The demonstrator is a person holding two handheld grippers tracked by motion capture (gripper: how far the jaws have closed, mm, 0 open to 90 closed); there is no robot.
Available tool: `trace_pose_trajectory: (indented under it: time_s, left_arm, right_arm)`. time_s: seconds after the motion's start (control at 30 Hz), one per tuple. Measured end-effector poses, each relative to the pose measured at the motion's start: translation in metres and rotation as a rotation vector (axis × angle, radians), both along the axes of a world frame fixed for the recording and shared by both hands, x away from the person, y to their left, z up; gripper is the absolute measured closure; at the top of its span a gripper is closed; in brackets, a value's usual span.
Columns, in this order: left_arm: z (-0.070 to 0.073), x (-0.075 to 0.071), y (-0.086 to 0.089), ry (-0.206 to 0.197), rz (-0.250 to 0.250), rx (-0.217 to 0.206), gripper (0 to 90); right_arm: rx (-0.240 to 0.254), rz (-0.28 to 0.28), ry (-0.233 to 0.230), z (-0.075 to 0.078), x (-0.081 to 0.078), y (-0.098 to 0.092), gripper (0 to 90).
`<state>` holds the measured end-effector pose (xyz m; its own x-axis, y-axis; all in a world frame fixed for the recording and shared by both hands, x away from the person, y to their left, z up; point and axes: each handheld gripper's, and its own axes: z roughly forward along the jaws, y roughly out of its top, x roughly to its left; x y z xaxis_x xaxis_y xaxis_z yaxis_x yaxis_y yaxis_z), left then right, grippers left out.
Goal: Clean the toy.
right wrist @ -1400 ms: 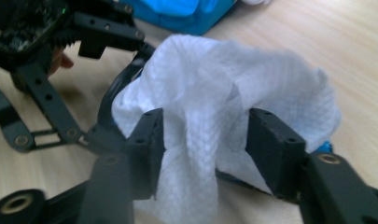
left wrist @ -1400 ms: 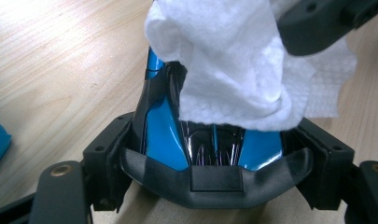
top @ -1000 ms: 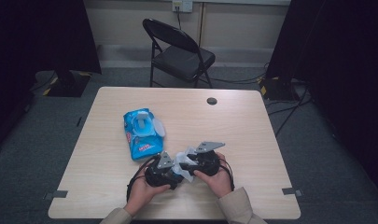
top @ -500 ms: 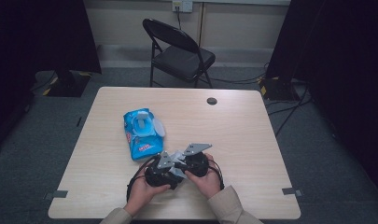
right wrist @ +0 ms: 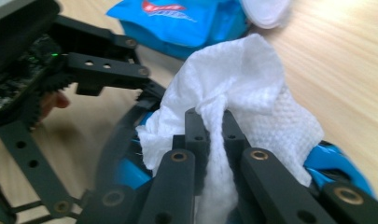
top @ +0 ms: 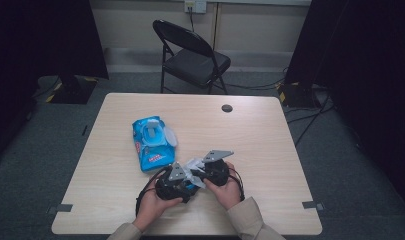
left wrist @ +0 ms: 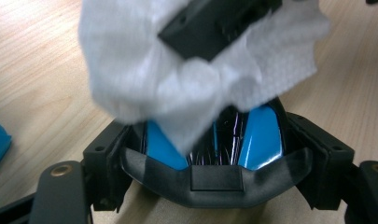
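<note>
Near edge of bench (top: 270,150): two hands come in from the bottom of the high view, each carrying a gripper, the two meeting just in front of the person.

Left gripper (top: 176,184), held by the left hand (top: 151,209): jaws partly apart and set around a glossy blue-and-black rounded object (left wrist: 259,140). In the left gripper view that object sits between the two black jaws, its blue panels showing either side of a dark striped middle. Whether the pads press on it I cannot tell.

Right gripper (top: 215,171), held by the right hand (top: 229,192): jaws brought fully together, having just been closing, with a white wipe (right wrist: 242,98) pinched between them. In the right gripper view a twisted fold of the wipe runs down between the two jaw tips, the rest billowing out above and to the right.

The wipe lies over the blue object: in the left gripper view the white sheet (left wrist: 144,70) drapes the object's top, with the right gripper's black tip pushed into it from above. In the high view the wipe (top: 194,165) shows as a pale patch between the two grippers.

Further out, left of centre: a blue wipes pack (top: 151,142) lying flat on the bench, its white flip lid open. It is near the grippers, not touching them.

Far side of bench: a small dark round grommet (top: 227,108).

Beyond the bench: a black folding chair (top: 192,55) on grey carpet.
</note>
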<state>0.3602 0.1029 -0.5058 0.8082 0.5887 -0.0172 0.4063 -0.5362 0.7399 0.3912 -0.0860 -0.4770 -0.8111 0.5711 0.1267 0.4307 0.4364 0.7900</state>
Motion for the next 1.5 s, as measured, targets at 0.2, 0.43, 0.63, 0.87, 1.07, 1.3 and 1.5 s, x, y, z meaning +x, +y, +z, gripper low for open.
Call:
trace_pose_trajectory:
  time_s: [0.2, 0.43, 0.63, 0.87, 1.07, 1.3, 1.5]
  left_arm:
    - [0.000, 0.000, 0.000, 0.000, 0.002, -0.007, 24.4]
    - [0.000, 0.000, 0.000, 0.000, 0.003, -0.005, 24.4]
    - [0.000, 0.000, 0.000, 0.001, 0.005, -0.007, 24.4]
    - [0.000, 0.000, 0.000, 0.001, 0.005, -0.007, 24.4]
    - [0.000, 0.000, 0.000, 0.000, 0.001, -0.002, 24.4]
    - [0.000, 0.000, 0.000, 0.001, 0.005, -0.007, 24.4]
    - [0.000, 0.000, 0.000, 0.001, 0.005, -0.007, 24.4]
  right_arm:
    - [0.003, -0.069, -0.008, 0.001, 0.007, -0.017, 86.7]
    - [0.006, -0.104, -0.003, -0.006, 0.014, -0.033, 86.7]
    - [-0.014, -0.123, -0.012, -0.006, 0.016, -0.036, 86.6]
    - [-0.010, -0.160, -0.006, -0.011, 0.020, -0.047, 86.6]
    - [-0.020, -0.165, -0.016, -0.011, 0.020, -0.047, 86.6]
    - [-0.023, -0.184, -0.021, -0.012, 0.019, -0.049, 86.6]
    - [-0.025, -0.199, -0.022, -0.012, 0.020, -0.052, 86.6]
